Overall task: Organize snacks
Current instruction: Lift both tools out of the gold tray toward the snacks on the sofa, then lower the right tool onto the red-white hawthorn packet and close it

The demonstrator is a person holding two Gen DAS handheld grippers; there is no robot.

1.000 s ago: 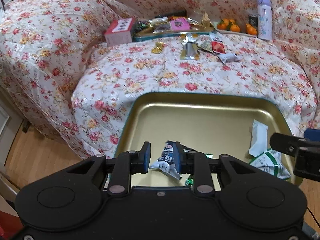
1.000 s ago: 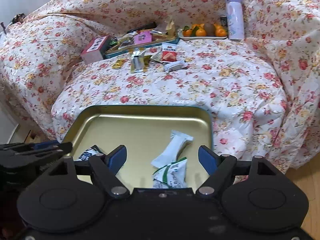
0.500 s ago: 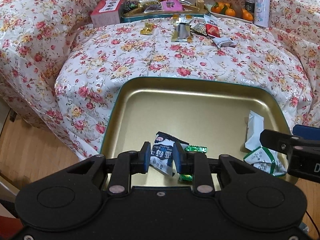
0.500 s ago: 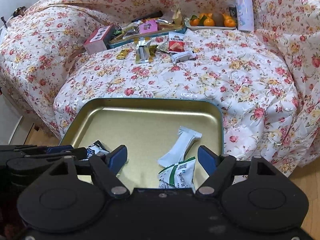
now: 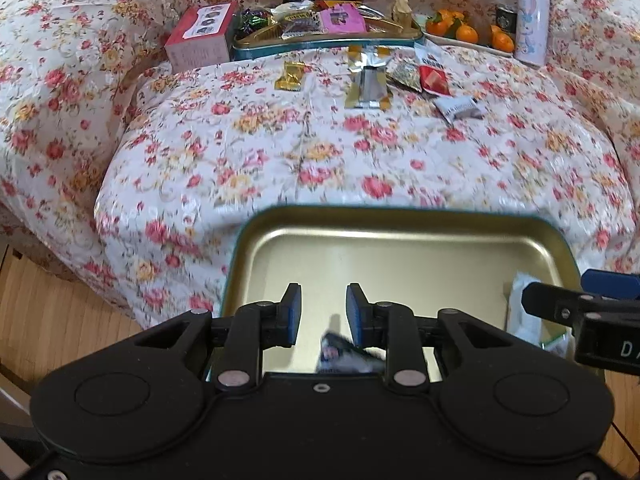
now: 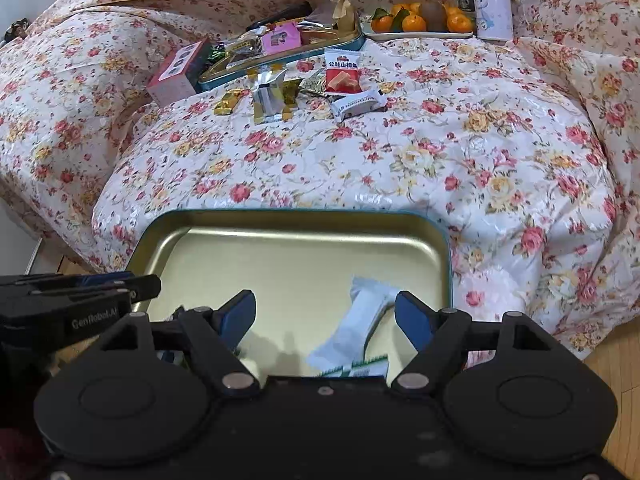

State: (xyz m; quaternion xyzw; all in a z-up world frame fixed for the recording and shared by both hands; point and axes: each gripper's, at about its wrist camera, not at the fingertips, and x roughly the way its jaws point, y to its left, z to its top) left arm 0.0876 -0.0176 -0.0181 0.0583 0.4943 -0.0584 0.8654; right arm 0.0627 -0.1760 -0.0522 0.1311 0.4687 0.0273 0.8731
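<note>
A gold tray (image 5: 400, 236) with a teal rim sits at the near edge of the floral-covered sofa seat; it also shows in the right wrist view (image 6: 296, 224). My left gripper (image 5: 319, 312) is open over the tray's near part, and a dark blue-and-white snack packet (image 5: 340, 354) lies blurred just below its fingers. My right gripper (image 6: 325, 316) is wide open and empty above a white wrapped snack (image 6: 356, 328) and a green-and-white packet (image 6: 356, 368) in the tray. Loose snacks lie far back on the seat: a silver-gold packet (image 6: 270, 98), a red packet (image 6: 342, 74), a white bar (image 6: 358, 104).
A second teal tin tray (image 5: 324, 36) full of snacks, a pink box (image 5: 200, 38), a plate of oranges (image 5: 464, 34) and a lilac bottle (image 5: 532, 18) stand at the back. Wooden floor (image 5: 48, 312) lies left of the seat.
My left gripper opened and let go of the dark blue-and-white packet, which dropped into the tray. Both grippers tilted up and drew back a little.
</note>
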